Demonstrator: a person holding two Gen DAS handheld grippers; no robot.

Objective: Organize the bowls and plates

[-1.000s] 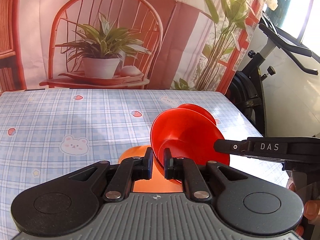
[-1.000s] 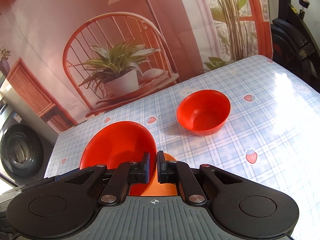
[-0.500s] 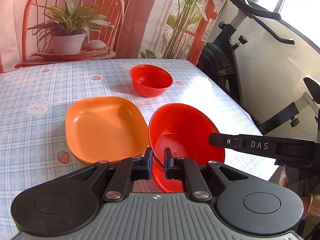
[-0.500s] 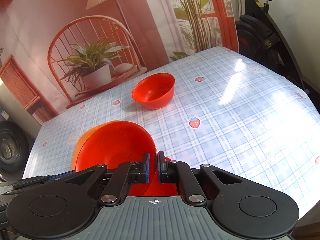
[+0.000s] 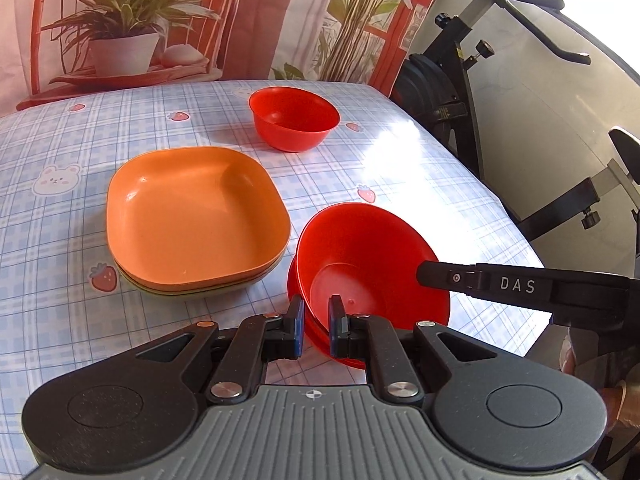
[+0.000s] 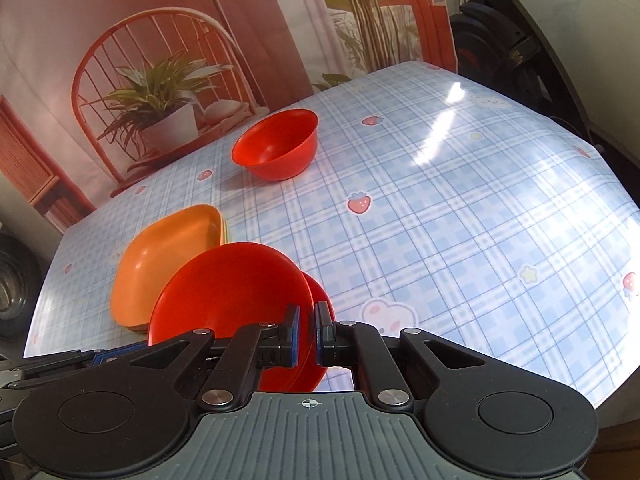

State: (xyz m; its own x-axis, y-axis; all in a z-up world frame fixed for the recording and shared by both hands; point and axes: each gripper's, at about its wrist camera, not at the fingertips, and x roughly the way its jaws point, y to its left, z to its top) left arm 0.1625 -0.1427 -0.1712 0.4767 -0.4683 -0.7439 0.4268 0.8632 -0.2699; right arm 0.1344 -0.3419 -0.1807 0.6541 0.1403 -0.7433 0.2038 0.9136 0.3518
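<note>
Two nested red bowls [image 5: 372, 264] are tilted at the near right of the table, next to a stack of orange plates [image 5: 192, 216]. My left gripper [image 5: 316, 322] is shut on the near rim of the nested red bowls. My right gripper [image 6: 306, 330] is shut on the opposite rim of the same bowls [image 6: 232, 292]; its finger shows from the right in the left wrist view. A third red bowl [image 5: 294, 116] stands upright alone farther back; it also shows in the right wrist view [image 6: 276, 144]. The plate stack shows left of the bowls in the right wrist view [image 6: 168, 248].
The table carries a blue checked cloth [image 5: 48, 208] with strawberry and bear prints. A printed backdrop with a chair and plant [image 5: 120, 28] hangs behind it. An exercise bike [image 5: 460, 92] stands past the right edge. A tyre [image 6: 12, 284] is at the left.
Both grippers have tilted down and lowered the nested red bowls toward the table beside the plate stack. The plates and far bowl have come into fuller view. Both grips stay shut.
</note>
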